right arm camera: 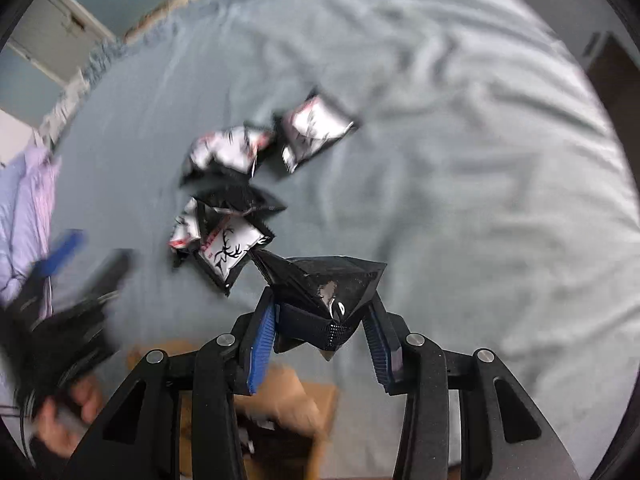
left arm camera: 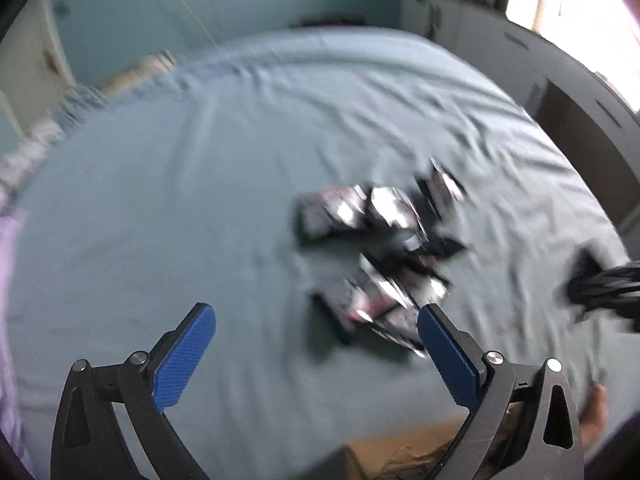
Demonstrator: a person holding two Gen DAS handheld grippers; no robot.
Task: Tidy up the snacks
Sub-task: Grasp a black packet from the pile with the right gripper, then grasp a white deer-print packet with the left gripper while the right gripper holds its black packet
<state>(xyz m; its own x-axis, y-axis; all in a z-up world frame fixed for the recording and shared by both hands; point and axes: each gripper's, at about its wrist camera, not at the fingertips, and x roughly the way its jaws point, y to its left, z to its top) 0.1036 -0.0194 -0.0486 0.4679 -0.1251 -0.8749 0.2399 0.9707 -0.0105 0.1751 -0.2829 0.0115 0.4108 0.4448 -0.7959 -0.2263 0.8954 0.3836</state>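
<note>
Left gripper [left arm camera: 316, 320]: its fingers are spread wide with nothing between them, hovering above the bed [left arm camera: 200, 200] just short of the snack pile [left arm camera: 376, 248].

Snack pile: black, white and red packets lie scattered and overlapping on the blue sheet, roughly mid-bed; the nearest one sits right by the left gripper's right fingertip.

Cardboard box [right arm camera: 296, 412]: open, at the near edge of the bed, below the right gripper; probably where the packets are meant to go, though I cannot confirm that.

Right gripper [right arm camera: 324, 312]: its fingers are pinching a black snack packet [right arm camera: 324, 284] at one end, and the rest of the pouch sticks out forward, unsupported.

Risk, held packet: the grip looks to be on a corner of slick foil, so a quick swing toward the box could let it slip or twist free.

Risk, pile: the packets overlap, so the left fingers closing on one may drag or flip its neighbours, or catch two at once.

Risk, sheet: it is soft and wrinkled; fingers coming down low could snag cloth along with a packet.

Risk, crowding: both grippers work near the same pile and could bump.

Left wrist view only: the empty spread fingers; the right gripper shows merely as a dark blur at the right edge.

Right wrist view only: the held packet, the box interior, a stag print on one packet [right arm camera: 226, 246], and the person's left hand [right arm camera: 66, 420].
</note>
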